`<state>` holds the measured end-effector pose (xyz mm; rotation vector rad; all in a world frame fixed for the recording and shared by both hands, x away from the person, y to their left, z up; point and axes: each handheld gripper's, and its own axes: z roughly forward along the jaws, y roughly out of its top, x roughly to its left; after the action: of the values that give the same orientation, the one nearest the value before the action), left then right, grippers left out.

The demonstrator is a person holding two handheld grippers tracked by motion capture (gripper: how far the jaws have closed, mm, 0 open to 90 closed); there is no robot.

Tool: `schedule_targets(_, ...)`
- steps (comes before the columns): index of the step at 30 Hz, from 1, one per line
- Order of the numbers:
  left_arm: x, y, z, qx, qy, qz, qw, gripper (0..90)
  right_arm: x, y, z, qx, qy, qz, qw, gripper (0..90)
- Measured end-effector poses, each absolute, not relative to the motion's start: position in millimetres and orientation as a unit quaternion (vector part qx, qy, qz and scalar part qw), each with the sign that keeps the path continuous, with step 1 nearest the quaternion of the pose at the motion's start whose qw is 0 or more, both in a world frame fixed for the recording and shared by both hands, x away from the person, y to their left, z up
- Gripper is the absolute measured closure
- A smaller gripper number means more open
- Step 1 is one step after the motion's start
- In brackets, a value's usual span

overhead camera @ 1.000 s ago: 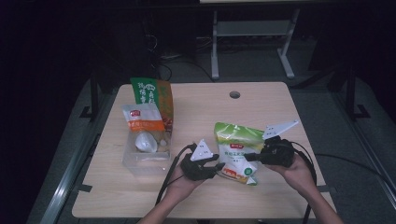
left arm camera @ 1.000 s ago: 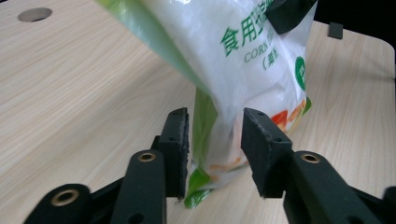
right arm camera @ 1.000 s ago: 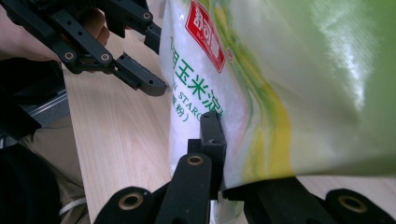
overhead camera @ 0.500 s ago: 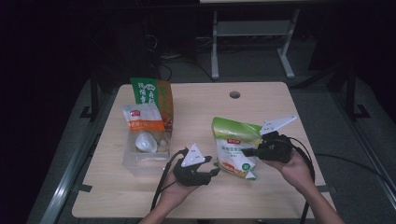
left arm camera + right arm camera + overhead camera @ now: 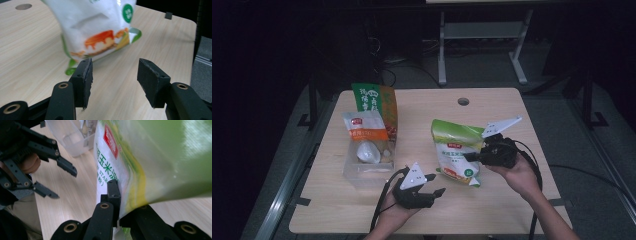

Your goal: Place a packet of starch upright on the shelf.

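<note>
Black left hand-held gripper (image 5: 436,191), grey triangular top plate, brass-ringed screws, trailing black cable; matching right hand-held gripper (image 5: 468,157)

Right gripper (image 5: 119,207): jaws are clamped on the edge of the green-and-white pouch (image 5: 155,162).
Pouch: is held upright above the wooden table (image 5: 72,195).
Left gripper (image 5: 63,181): is seen left of the pouch, jaws parted with nothing between them.
Clear container (image 5: 72,137): is set beyond the pouch, upper left.

starch bag (image 5: 457,152) right of clear bin (image 5: 364,167) | packets (image 5: 374,112) in bin | all on table (image 5: 492,210)
</note>
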<state>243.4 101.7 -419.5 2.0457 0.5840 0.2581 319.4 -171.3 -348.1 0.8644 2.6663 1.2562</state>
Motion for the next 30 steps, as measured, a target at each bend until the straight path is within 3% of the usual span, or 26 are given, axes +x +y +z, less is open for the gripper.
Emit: schedule_targets(30,222,97,-427,0.842,0.208,0.104,0.486,33.7,338,-98,-300,0.226,0.872,0.433,0.032,89.4)
